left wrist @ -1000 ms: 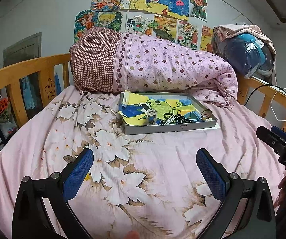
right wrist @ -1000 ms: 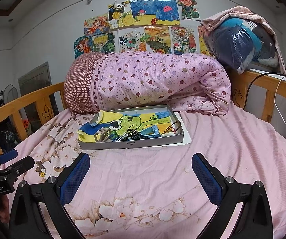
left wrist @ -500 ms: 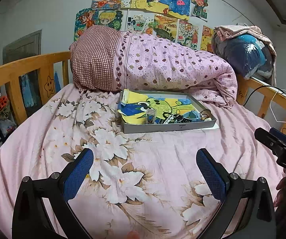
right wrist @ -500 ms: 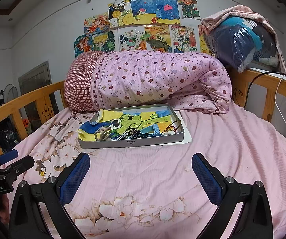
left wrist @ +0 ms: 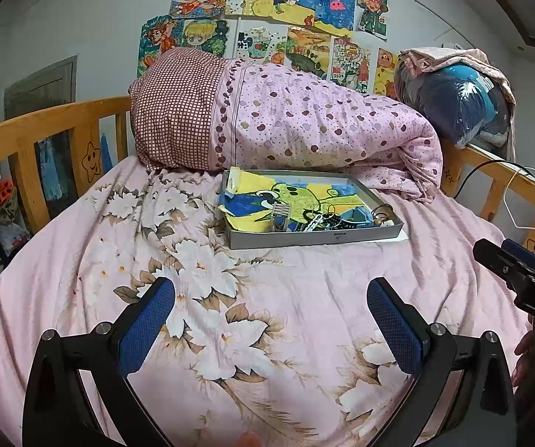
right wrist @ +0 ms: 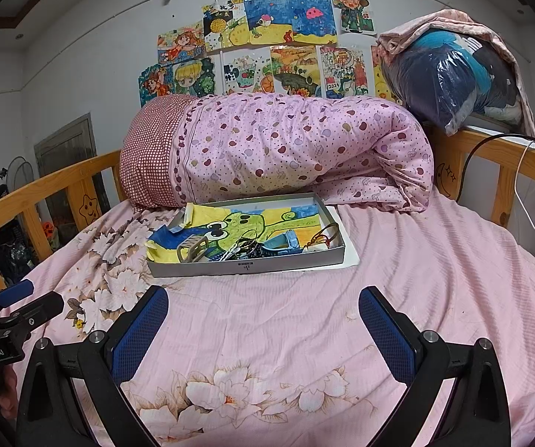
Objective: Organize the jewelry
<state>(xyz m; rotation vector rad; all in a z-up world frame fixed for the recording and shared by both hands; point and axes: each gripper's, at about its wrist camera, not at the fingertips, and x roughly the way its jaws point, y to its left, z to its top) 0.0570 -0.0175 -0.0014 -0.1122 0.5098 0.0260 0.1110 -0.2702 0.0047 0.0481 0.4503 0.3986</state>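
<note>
Change: tray (left wrist: 315, 237) slightly nearer than a second ago; jewelry (right wrist: 247, 251) untouched.
Left tongs (left wrist: 271, 307): released, short of tray.
Right tongs (right wrist: 263, 313): released, short of tray.

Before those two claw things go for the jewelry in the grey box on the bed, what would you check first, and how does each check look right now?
1. Left gripper open and holding nothing: ok.
2. Right gripper open and holding nothing: ok.
3. Grey tray lies flat on the bed, ahead of both grippers with bare bedspread between: ok.
4. Jewelry pile in view at the tray's near edge: ok.
5. Pieces separate enough to lift one alone: cannot tell, they look tangled.
6. Rolled quilt stays clear of the tray: cannot tell, it lies right behind the far rim.
</note>
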